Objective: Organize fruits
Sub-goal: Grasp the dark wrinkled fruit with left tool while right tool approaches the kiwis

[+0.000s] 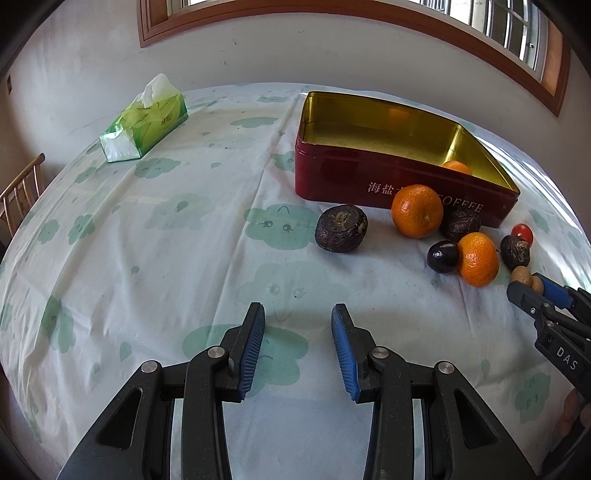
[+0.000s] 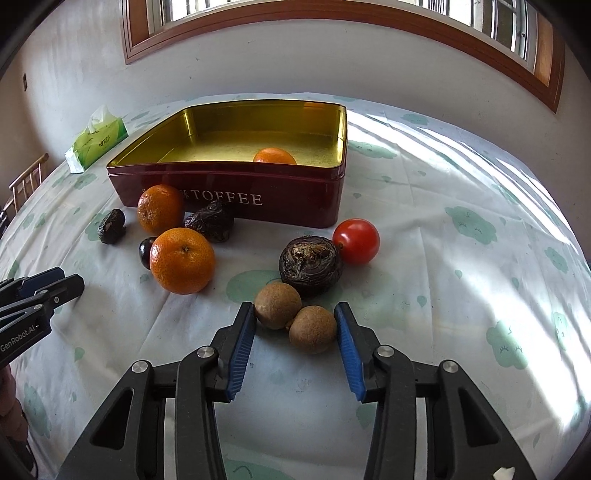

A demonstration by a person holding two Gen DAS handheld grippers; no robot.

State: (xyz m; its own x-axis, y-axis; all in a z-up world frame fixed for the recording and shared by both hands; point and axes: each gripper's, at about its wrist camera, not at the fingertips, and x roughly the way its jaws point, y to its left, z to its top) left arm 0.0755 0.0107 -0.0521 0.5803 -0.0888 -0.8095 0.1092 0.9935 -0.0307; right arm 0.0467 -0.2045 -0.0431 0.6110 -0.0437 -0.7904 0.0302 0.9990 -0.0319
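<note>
Right tool (image 2: 295, 321) pinching two longans (image 2: 295, 323) before toffee tin (image 2: 236, 184): one may squirt free. Left tool (image 1: 297, 325) released, empty.

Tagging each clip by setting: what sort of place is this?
Probably a home dining room: a table under a cloud-print cloth, a wooden chair beside it, a tissue pack, and a wood-framed window above.

A: That toffee tin (image 2: 236, 199) is glossy red metal outside, shiny gold inside. The cherry tomato (image 2: 356, 240) is slick too.

B: Yeah, while the longans (image 2: 295, 317) look matt and rough, and the tablecloth (image 2: 443, 258) is soft, wrinkly cloth.
</note>
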